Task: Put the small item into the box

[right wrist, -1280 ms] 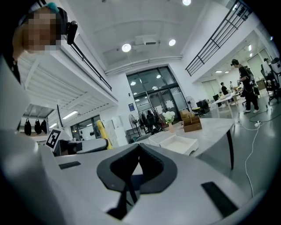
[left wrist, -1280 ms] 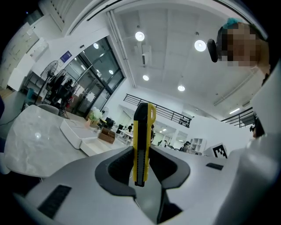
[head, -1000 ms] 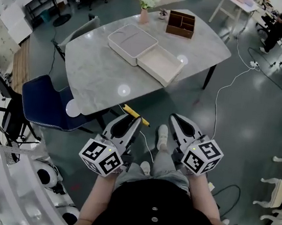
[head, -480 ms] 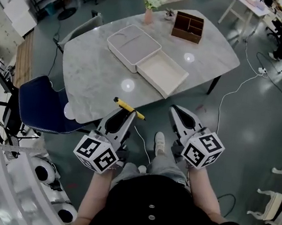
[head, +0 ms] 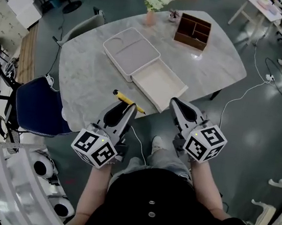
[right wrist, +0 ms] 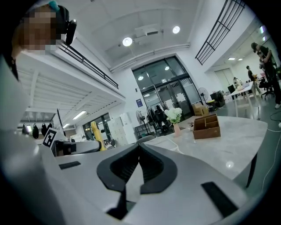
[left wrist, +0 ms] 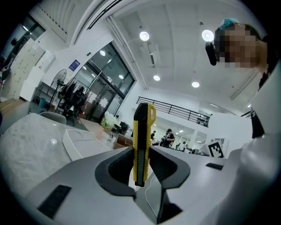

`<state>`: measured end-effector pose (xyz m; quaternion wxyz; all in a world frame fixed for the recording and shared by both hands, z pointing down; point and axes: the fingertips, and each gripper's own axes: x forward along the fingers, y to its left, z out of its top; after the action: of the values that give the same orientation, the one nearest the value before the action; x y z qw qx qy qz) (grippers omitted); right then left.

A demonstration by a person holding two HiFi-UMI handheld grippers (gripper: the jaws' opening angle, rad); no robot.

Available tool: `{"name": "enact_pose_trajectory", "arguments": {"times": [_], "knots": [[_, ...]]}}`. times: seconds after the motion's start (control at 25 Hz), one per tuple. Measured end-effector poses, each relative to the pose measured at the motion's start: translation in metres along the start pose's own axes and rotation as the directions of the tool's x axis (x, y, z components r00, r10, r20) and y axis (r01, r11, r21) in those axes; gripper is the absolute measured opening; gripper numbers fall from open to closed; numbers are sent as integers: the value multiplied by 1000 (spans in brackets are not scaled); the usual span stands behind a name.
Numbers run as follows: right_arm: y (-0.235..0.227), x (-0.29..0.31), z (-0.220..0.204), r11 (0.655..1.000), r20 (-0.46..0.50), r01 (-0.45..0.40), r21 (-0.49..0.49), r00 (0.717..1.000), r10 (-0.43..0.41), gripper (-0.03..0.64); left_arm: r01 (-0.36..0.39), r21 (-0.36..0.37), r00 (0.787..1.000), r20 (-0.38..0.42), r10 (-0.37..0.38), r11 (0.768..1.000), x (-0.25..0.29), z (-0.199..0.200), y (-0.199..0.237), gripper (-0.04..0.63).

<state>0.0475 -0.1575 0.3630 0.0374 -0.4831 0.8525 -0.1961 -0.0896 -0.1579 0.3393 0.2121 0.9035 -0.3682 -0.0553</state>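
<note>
The left gripper (left wrist: 141,153) is clamped on the yellow utility knife (left wrist: 143,132), which stands up between its pads and reaches past the fingertips. Beside it, the right gripper (right wrist: 137,163) has its jaws closed together on nothing. Ahead of both, on the marble table (head: 84,76), the open white box (head: 158,78) lies empty. I judge 1 step done, the pickup. 2 are left: carrying the utility knife over the box and releasing it inside.

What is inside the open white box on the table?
Nothing shows inside the white box, only its bare pale bottom. The strip behind its near wall is hidden from the head view.
</note>
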Motion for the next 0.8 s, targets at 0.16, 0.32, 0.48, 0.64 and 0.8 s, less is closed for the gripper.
{"name": "enact_pose_trajectory", "arguments": {"times": [0.16, 0.32, 0.48, 0.64, 0.8], "knots": [[-30, 18, 16, 999, -5, -45, -11, 999, 45, 3, -25, 7, 999, 24, 25, 1000, 36, 4, 6, 126], [-55, 28, 28, 997, -12, -77, -16, 997, 76, 3, -57, 8, 998, 37, 56, 998, 65, 8, 9, 126], [-78, 35, 37, 995, -22, -95, -21, 995, 94, 3, -73, -3, 996, 55, 73, 997, 89, 11, 9, 126], [-91, 38, 41, 994, -27, -109, -18, 994, 108, 3, -78, -10, 995, 63, 79, 997, 104, 8, 7, 126], [-98, 38, 37, 993, -37, -116, -9, 993, 115, 3, -87, -10, 994, 62, 88, 996, 109, 4, 7, 126]]}}
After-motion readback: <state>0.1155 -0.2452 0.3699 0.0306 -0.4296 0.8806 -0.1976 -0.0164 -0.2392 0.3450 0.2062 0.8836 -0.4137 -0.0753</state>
